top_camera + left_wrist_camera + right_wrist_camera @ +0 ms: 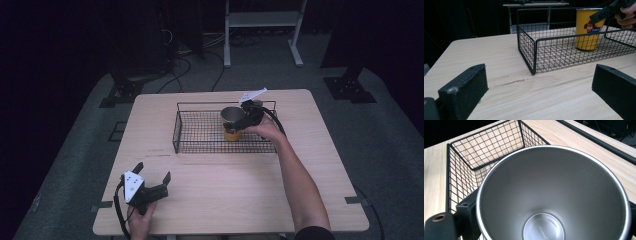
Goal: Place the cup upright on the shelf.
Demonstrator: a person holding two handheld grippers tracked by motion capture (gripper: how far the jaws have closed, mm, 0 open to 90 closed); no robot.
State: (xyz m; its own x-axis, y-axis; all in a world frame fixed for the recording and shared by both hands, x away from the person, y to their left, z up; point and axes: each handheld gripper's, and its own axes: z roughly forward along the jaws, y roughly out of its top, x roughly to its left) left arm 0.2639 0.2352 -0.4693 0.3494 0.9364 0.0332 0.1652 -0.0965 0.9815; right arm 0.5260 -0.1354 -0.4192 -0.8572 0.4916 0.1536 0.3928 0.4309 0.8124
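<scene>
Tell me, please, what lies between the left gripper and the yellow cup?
Bare tabletop, then the wire basket's near wall, seen in the left gripper view.

Lighting on my feed is pretty uneven. In the high view the pale wooden counter (230, 195) is the one properly lit patch, light coming from above, and the room around it drops off to near black with a dim grey floor. Shadows on the counter are soft and faint. That view is a bit soft and low-res overall.

The left gripper view is sharper further out: the black wire basket (554, 50) and yellow metal cup (586, 32) look crisp, while the near black fingers (464, 90) go slightly mushy.

In the right gripper view the cup's brushed steel inside has mild, even sheen, no harsh glare.
</scene>
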